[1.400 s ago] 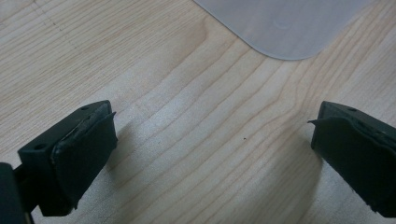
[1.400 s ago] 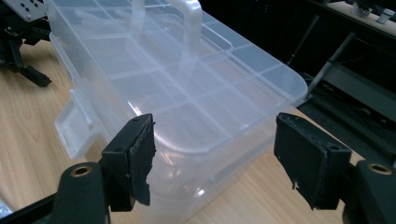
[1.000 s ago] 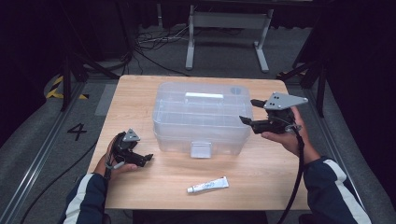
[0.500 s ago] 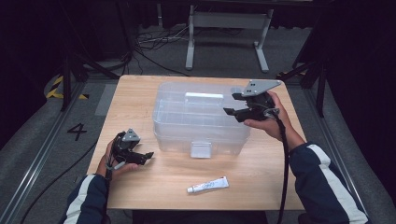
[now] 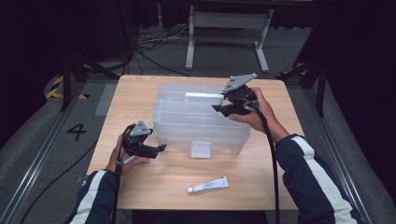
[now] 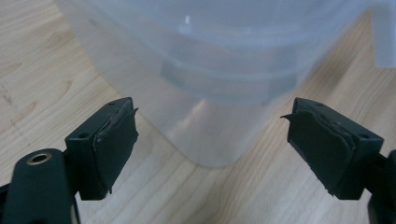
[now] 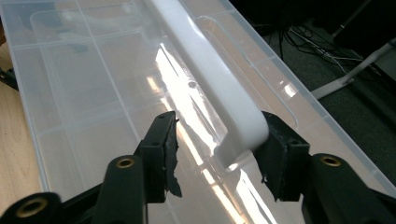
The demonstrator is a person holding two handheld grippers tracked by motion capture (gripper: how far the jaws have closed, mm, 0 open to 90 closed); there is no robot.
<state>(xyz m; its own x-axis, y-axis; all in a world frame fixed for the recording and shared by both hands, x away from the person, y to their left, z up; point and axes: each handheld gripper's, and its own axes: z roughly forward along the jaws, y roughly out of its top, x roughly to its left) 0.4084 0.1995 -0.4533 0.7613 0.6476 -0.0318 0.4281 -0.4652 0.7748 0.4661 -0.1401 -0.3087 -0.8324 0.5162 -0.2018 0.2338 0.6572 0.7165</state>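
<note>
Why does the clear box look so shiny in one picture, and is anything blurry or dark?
In the right gripper view, a bright streak of glare runs along the lid of the clear box beside its white handle. In the left gripper view, the box's near corner looks soft and hazy, while the wood grain stays sharp. In the high view, the table is lit and the floor around it falls into darkness.

A white tube (image 5: 208, 185) is lying near the front edge of the wooden table (image 5: 140, 93), while black cables (image 5: 154, 44) are trailing across the grey floor (image 5: 42, 140) behind.
</note>
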